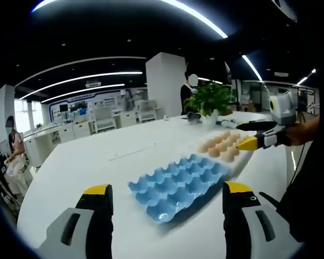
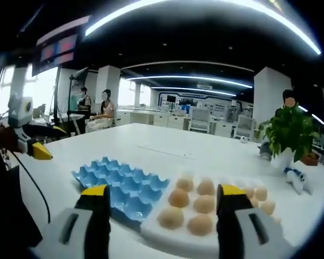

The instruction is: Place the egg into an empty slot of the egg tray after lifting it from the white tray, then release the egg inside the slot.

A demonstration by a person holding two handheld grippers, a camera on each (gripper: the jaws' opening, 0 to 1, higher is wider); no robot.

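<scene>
My left claw (image 1: 164, 199) hangs wide apart above the white counter (image 1: 97, 162), holding nothing; between its yellow-tipped jaws lies the blue egg tray (image 1: 175, 186), its slots empty. My right claw (image 2: 159, 202) is spread just as wide and grips nothing, poised over the white tray (image 2: 205, 240), which sits touching the blue egg tray's edge. The eggs (image 2: 197, 208) rest in rows on that white tray, none lifted. In the left gripper view my right claw shows at the far side, above the eggs. A potted plant (image 1: 210, 102) stands beyond the trays.
</scene>
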